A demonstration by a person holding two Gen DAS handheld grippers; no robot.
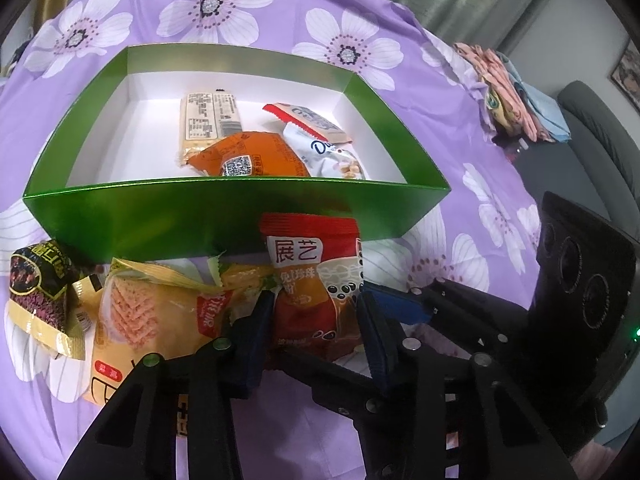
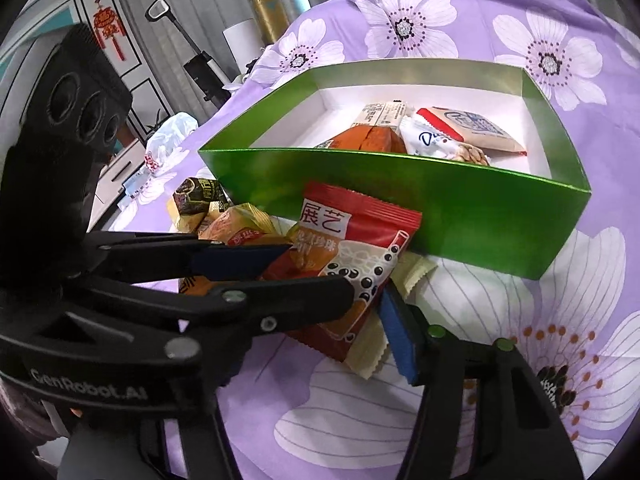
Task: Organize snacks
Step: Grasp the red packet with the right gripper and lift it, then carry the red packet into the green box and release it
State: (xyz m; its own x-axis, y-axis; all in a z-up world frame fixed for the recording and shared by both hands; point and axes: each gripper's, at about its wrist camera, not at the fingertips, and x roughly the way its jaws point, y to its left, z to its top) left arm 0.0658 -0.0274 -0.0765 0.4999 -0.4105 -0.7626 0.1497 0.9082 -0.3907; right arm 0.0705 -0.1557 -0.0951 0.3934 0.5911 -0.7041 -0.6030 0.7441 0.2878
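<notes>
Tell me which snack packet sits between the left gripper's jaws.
The red bubble-tea packet, with the left gripper straddling it outside the green box. The yellow wafer packet and dark packet lie further left.

Two black plastic grippers, left gripper (image 1: 316,320) and right gripper (image 2: 340,304), each built of angular linkage arms pinned with round silver screws, two of the screws green-tinted. Blue ribbed pads (image 1: 374,340) lining the inner faces of the fingers. Boxy black camera housing (image 2: 86,92) with three round lens wells above the left unit, white "GenRobot.AI" lettering (image 2: 88,386) along one arm, a small green light (image 1: 636,333) glowing on the right unit.
</notes>
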